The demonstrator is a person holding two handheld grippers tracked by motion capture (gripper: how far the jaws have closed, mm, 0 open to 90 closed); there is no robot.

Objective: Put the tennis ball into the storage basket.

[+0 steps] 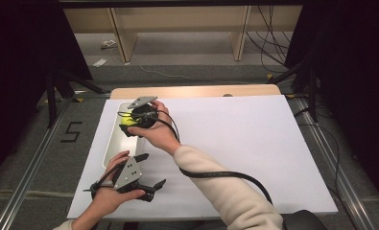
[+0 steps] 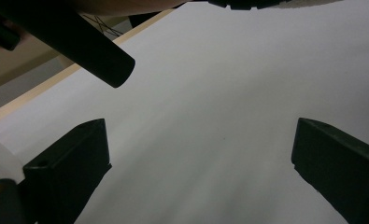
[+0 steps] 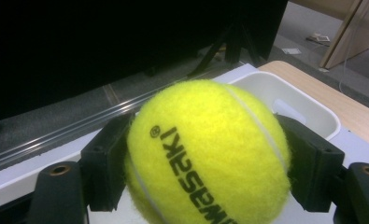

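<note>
Nearest, left gripper point(image 1: 148, 170) rests low on the white paper-covered tabletop point(image 1: 235, 143), jaws spread wide, nothing between them. Further out, right gripper point(image 1: 132, 125) hangs over the long white plastic tray point(image 1: 111, 143) at the tabletop's left edge, jaws clamped on the fuzzy yellow tennis ball point(image 3: 205, 151), one pad on each side, black lettering facing the camera. Ball sits above the tray, not touching its floor as far as the right gripper view tells. Beyond, wooden tabletop edge point(image 1: 196, 91), then grey floor and pale wooden furniture legs point(image 1: 122, 33).

Step in hand looks like placing the ball into the tray. To do it well: centre over the tray's width, lower until near the bottom, then part the jaws slowly so the ball doesn't bounce or roll out. Keep the left gripper clear of the rim.
</note>
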